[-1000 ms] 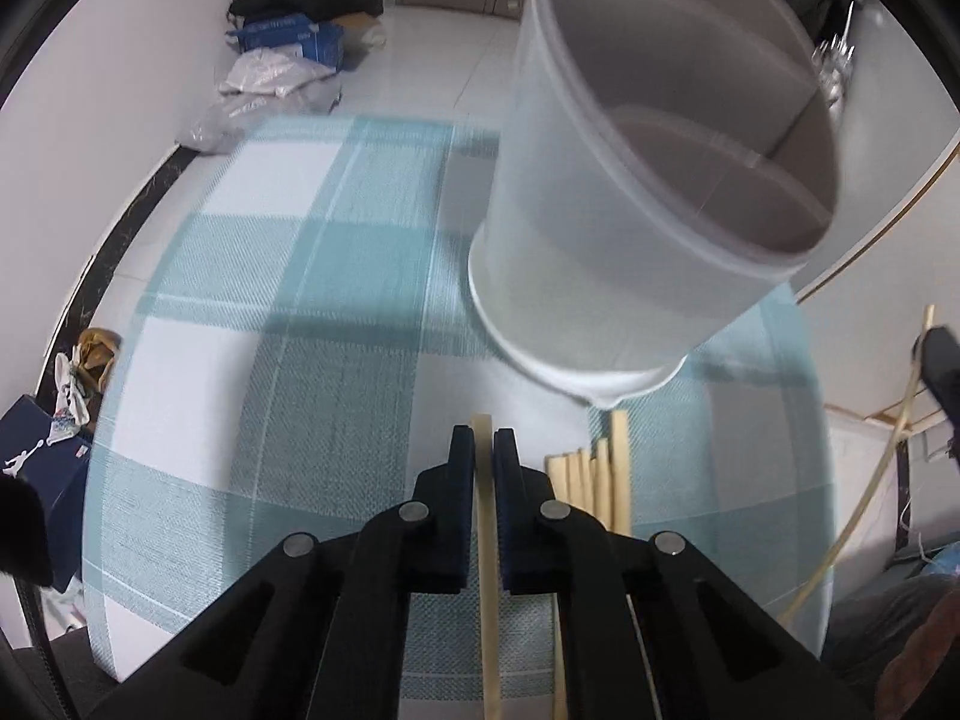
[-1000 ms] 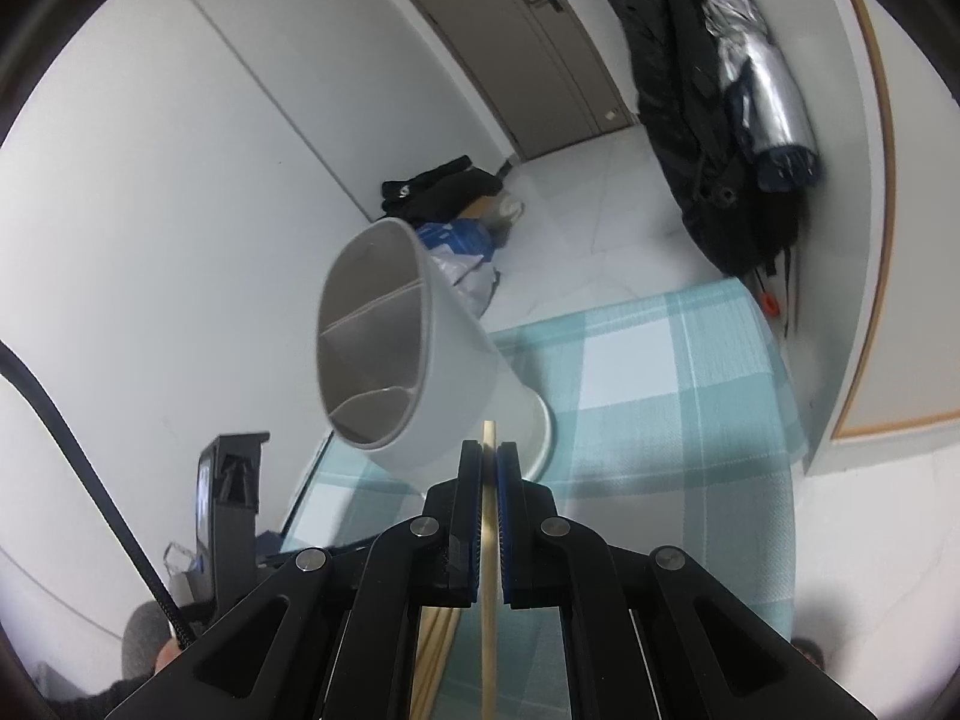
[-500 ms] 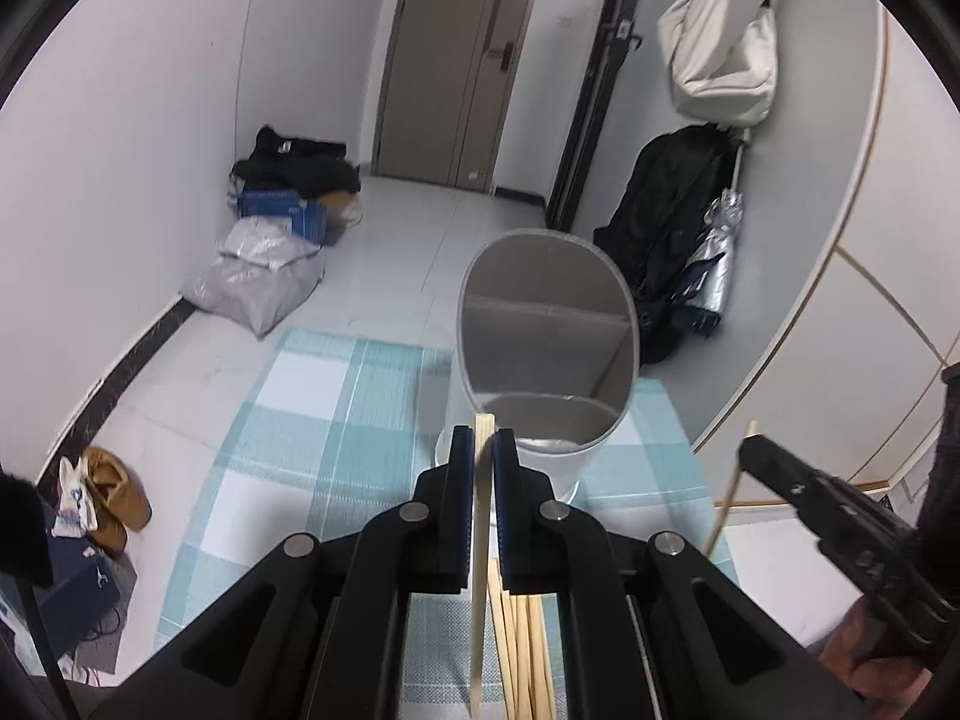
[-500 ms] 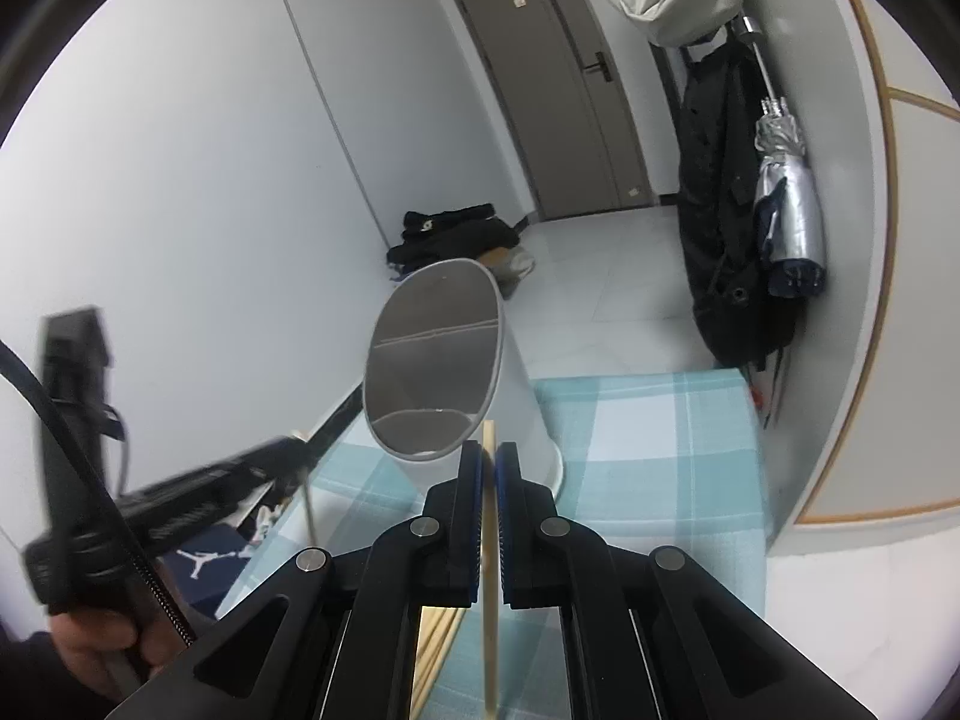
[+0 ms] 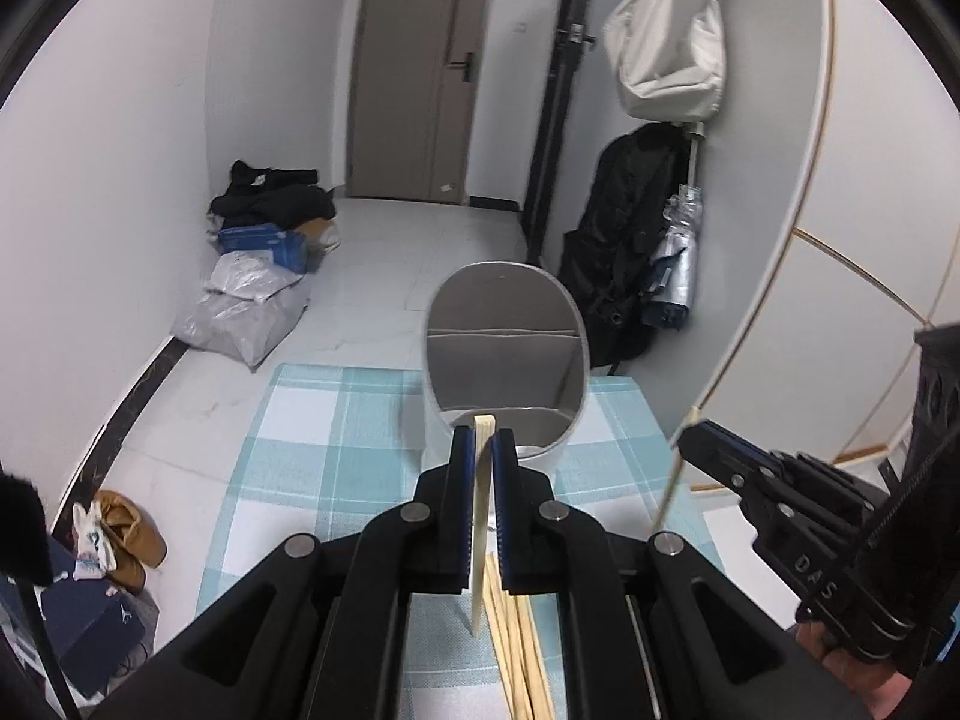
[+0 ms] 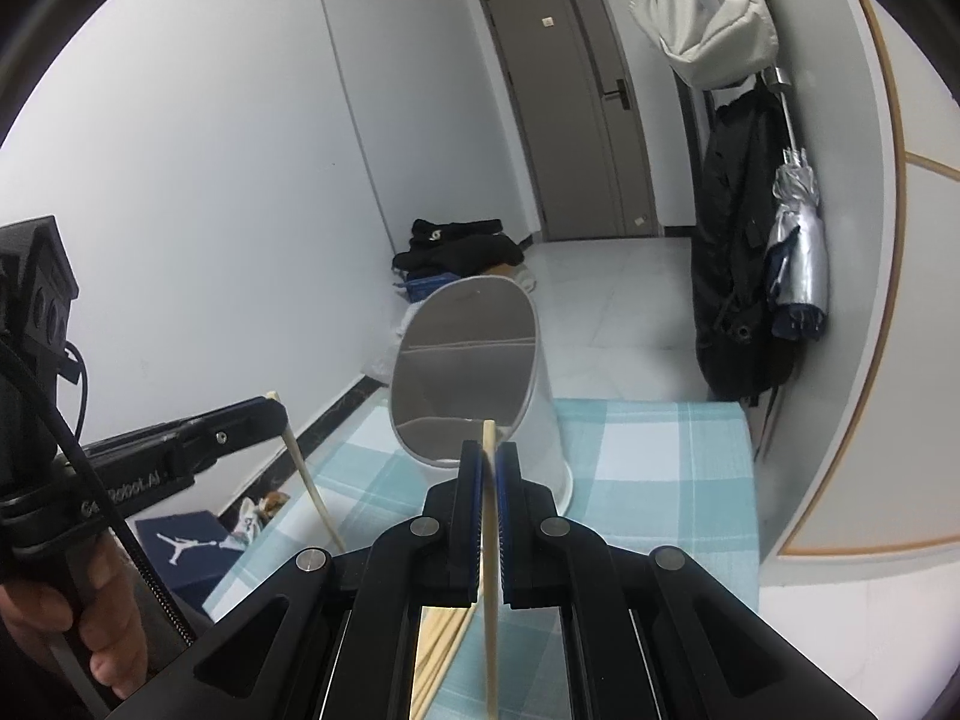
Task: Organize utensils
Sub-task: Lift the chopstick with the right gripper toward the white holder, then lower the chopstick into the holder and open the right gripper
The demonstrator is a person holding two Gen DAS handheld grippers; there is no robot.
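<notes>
Left gripper: the black two-finger left gripper with blue pads is clamped on a pale wooden chopstick, which passes straight between its fingers, its square tip just past them and its lower end hanging above the cloth.
Right gripper: the black two-finger right gripper, also blue-padded, is closed on a second pale wooden chopstick, thin and straight, its tip just beyond the fingertips.
Holder: a tall translucent white plastic utensil holder stands near the far edge of the tabletop, about midway along it; its oval mouth faces both cameras and a partition wall splits the inside into a far and a near compartment.
Loose chopsticks: a bundle of pale wooden chopsticks lies flat near the near edge of the tabletop, below the grippers, sticks side by side and roughly parallel.
Tabletop: covered by a teal-and-white checked cloth.
Hand: a hand grips the left gripper's handle in the right wrist view.
Surroundings: a grey door, a white bag hung on the wall, dark clothes on the tiled floor.
</notes>
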